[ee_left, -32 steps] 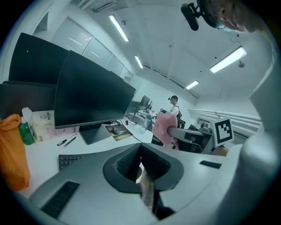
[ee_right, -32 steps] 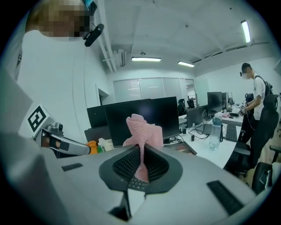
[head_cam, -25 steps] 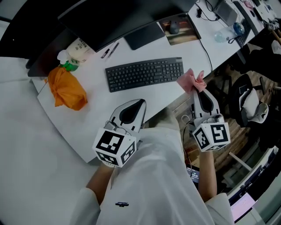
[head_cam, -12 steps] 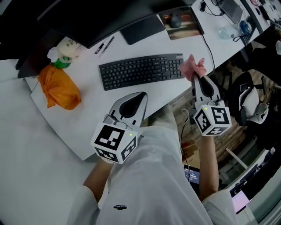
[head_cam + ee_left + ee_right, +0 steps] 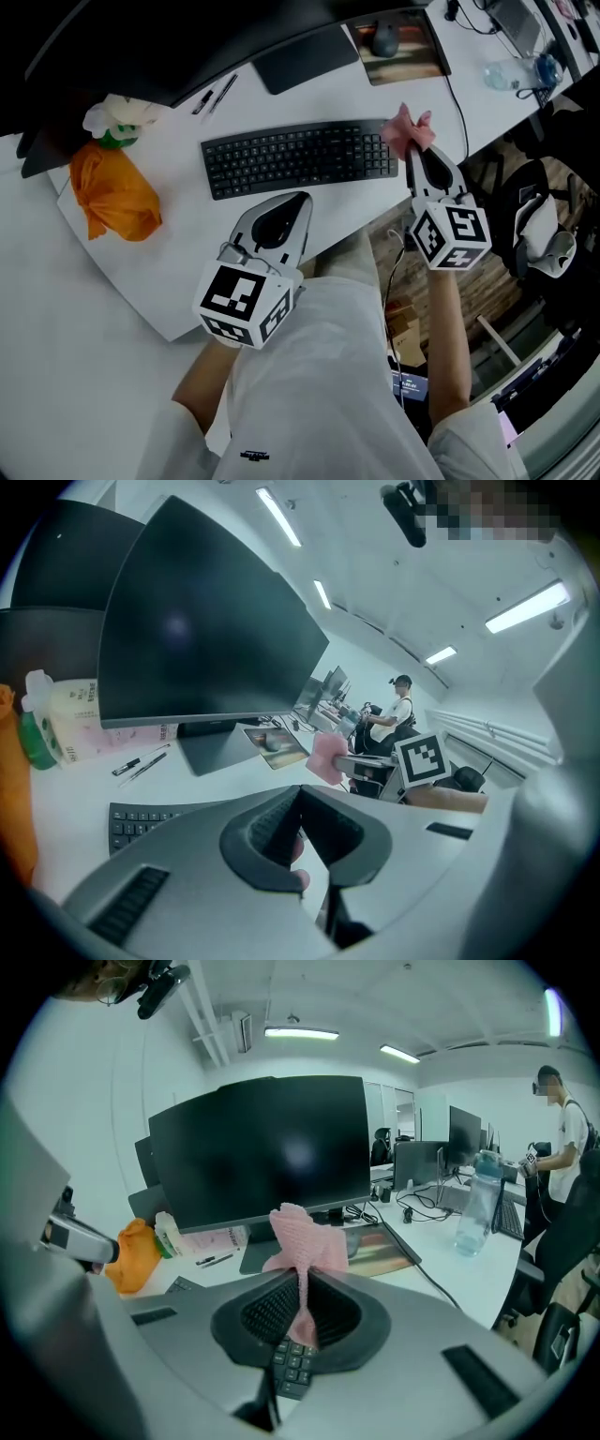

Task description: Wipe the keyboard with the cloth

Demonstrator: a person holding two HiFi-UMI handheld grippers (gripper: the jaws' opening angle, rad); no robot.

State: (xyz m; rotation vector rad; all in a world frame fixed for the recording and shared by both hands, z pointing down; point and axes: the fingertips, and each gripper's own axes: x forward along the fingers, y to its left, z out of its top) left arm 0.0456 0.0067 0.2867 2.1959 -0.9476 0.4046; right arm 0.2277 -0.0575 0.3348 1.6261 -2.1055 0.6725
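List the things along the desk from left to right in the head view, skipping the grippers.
orange bag → keyboard → pink cloth → water bottle

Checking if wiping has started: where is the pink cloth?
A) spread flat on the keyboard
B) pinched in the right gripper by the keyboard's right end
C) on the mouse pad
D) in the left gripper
B: the right gripper clamps the pink cloth, bunched up at the right end of the keyboard.
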